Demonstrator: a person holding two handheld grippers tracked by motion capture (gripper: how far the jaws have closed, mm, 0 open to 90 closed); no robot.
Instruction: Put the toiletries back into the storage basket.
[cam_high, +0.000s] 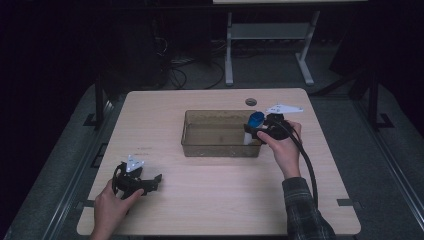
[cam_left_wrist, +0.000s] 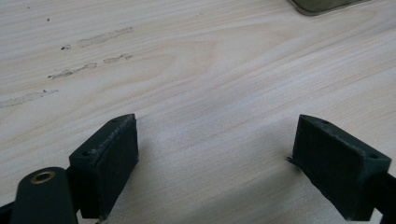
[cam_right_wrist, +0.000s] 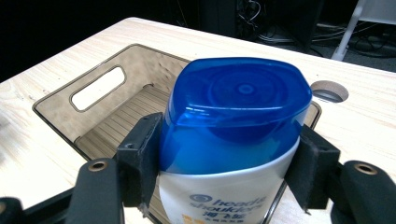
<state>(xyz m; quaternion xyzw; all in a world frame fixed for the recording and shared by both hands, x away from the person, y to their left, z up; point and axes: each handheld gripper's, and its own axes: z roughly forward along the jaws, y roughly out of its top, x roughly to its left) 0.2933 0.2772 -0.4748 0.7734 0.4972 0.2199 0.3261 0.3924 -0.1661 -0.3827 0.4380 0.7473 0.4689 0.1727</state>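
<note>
Where the high view blurs: shampoo bottle (cam_right_wrist: 233, 140) clamped in right claw (cam_right_wrist: 229, 158).

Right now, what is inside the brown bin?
The brown bin shows a bare ribbed floor and nothing in it. The shampoo bottle, clamped by the right gripper at its rim, covers the near corner.

The shampoo bottle (cam_right_wrist: 231, 140) is white with a big glossy blue flip cap, standing upright, clamped right between the right gripper (cam_right_wrist: 229, 158) pads at the line where cap meets body. Just beyond the gripper sits the smoky see-through bin (cam_right_wrist: 100, 105), ribbed floor, handle slot in its end wall; the bottle is over its near end.
</note>
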